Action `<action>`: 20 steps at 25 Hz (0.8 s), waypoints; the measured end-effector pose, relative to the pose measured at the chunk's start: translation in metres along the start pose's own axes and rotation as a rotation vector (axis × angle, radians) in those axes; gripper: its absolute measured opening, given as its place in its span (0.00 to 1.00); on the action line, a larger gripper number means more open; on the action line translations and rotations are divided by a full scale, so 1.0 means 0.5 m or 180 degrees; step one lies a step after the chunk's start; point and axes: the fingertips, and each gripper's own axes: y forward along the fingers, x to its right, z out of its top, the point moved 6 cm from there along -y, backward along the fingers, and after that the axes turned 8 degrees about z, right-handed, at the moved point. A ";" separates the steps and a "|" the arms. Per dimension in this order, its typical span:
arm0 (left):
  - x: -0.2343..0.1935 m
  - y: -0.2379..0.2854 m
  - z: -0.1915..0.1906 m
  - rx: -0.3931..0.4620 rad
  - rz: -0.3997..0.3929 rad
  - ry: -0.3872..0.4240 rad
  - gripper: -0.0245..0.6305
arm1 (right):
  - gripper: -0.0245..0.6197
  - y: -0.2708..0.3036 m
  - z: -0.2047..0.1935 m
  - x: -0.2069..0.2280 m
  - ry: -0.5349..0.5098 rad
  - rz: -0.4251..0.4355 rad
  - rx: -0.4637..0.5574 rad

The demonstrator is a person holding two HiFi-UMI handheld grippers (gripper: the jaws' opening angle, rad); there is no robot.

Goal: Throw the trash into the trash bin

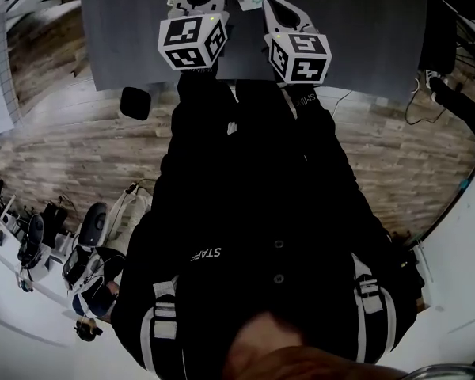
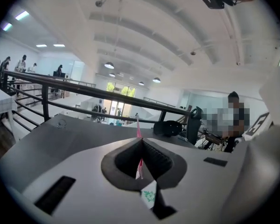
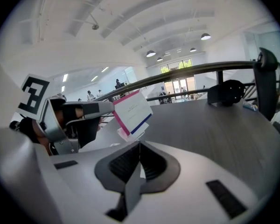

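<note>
Left gripper (image 2: 141,143): jaws pinched tight on a thin card (image 2: 139,168). Its own view shows the card edge-on. A pink edge sticks up past the tips, and a white corner with a green mark pokes out behind the pads.

Right gripper (image 3: 139,146): jaws drawn together to a seam. A white sliver sits low in the seam; cannot tell what it is.

Only the right gripper view shows the card's face: white, a pink band down one side, a blue line along the bottom. The card is held up off the grey table (image 3: 233,139), just beyond the right tips.

Only the head view shows both grippers side by side at the table's near edge, with the card between their tips. It also shows the wooden floor (image 1: 87,149), with a small black object (image 1: 134,103) on it.

Count: two grippers, two marker cubes (image 1: 192,39), one card, one black lump (image 3: 226,93) at the table's far edge.
</note>
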 end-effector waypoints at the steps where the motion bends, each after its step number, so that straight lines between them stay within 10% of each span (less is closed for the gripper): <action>1: -0.007 -0.016 0.009 0.0054 0.0031 -0.0036 0.04 | 0.06 0.000 0.002 -0.010 -0.0026 0.0033 0.0003; 20: -0.214 -0.265 0.045 0.0454 0.0656 -0.0403 0.04 | 0.06 0.090 0.074 -0.322 -0.0648 0.0638 0.0108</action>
